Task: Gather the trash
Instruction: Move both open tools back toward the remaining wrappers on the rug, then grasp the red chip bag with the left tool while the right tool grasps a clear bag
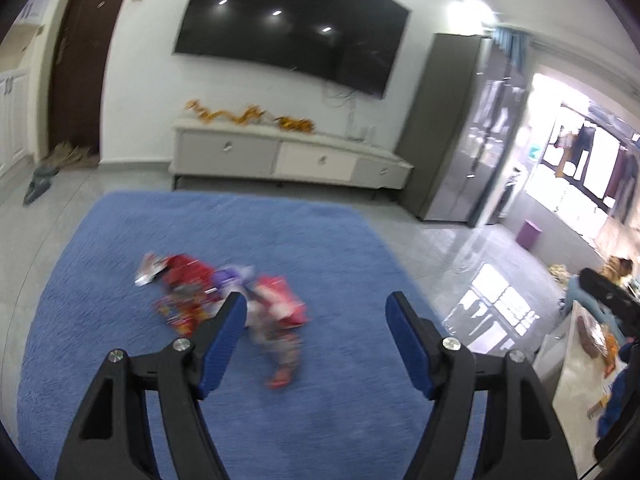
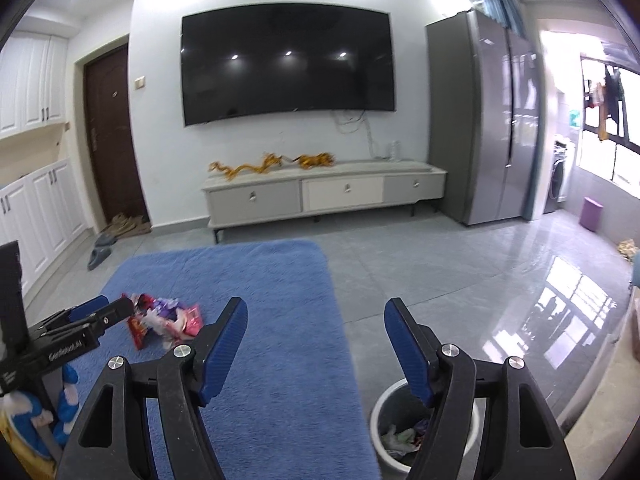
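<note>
Both my left tongs (image 1: 316, 312) and right tongs (image 2: 316, 318) stand apart and empty, the wrapper pile (image 1: 224, 300) lies loose on the blue rug (image 1: 280, 232) and the bin (image 2: 380, 416) sits beside its edge, so a hasty pinch could snag pile or scatter wrappers.

Empty, parted left tongs (image 1: 316, 312) above blurred wrappers (image 1: 224, 300) on blue rug (image 1: 120, 280)

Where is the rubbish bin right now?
The bin shows only in the right wrist view, at the bottom right, on the grey floor just beside the blue rug, partly behind the right tongs.
</note>
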`<state>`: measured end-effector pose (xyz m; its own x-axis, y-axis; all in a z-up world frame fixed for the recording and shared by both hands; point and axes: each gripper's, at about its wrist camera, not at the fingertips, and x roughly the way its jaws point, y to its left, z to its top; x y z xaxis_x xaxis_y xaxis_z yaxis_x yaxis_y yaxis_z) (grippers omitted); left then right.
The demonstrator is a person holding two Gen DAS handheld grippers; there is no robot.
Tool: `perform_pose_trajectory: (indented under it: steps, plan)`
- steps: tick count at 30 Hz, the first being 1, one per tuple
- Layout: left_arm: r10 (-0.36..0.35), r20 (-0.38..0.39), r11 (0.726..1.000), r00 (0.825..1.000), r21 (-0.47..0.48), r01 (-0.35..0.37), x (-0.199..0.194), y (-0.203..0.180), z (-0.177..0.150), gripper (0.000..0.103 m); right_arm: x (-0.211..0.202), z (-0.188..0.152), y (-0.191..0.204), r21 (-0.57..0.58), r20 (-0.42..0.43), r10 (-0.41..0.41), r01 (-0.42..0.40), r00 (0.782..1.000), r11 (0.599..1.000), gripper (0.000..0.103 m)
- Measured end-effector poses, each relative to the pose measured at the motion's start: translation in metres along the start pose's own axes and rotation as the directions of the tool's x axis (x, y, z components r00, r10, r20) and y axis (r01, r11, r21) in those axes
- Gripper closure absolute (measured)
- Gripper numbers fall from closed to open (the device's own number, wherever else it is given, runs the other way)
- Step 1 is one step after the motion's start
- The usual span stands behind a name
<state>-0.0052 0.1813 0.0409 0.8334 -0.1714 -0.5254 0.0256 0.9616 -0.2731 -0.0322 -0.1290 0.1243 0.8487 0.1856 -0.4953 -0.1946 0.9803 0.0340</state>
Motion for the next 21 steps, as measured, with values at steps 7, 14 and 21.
perform_pose_trajectory:
  steps: [7,14,21]
  plan:
    - [0.083,-0.067,0.989,0.994,-0.117,-0.090,0.026,0.079,-0.012,0.032,0.045,-0.008,0.013,-0.013,-0.077,0.051,-0.052,0.996,0.999,0.034]
    - [0.123,-0.076,0.978,0.989,-0.160,-0.134,0.056,0.102,-0.005,0.032,0.088,-0.022,0.020,-0.010,-0.158,0.098,-0.100,0.983,0.995,0.034]
    - [0.178,-0.138,0.967,0.974,-0.158,-0.199,0.104,0.111,-0.007,0.032,0.124,-0.024,0.031,-0.043,-0.211,0.132,-0.144,0.969,0.989,0.034]
